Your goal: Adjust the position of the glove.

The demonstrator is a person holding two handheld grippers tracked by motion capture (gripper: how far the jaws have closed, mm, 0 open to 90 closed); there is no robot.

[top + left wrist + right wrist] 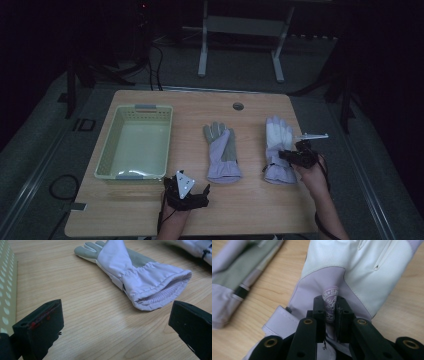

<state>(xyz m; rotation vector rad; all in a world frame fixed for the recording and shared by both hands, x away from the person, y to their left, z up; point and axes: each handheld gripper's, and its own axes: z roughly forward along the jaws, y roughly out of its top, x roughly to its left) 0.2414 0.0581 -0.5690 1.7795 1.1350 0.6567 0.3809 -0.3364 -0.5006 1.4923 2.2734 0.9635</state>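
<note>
Right gripper (331, 311) jaws pinch a fold of the right glove (278, 145), at 3 o'clock on the tabletop (250, 210): soft, light, likely to drape; left gripper (112, 327) jaws wide open, empty.

A light wooden table (250, 210) with rounded corners is seen, a round cable hole (238, 106) set near its far edge. Toward the left, a pale green plastic basket (111, 150) with perforated walls is placed directly on the tabletop. Near the middle, a lilac and grey glove (221, 152) is laid flat, fingers toward the far edge and cuff toward the near edge. To the right, well apart from it, a lilac and white glove (278, 140) is laid the same way, its cuff fabric pinched upward
</note>
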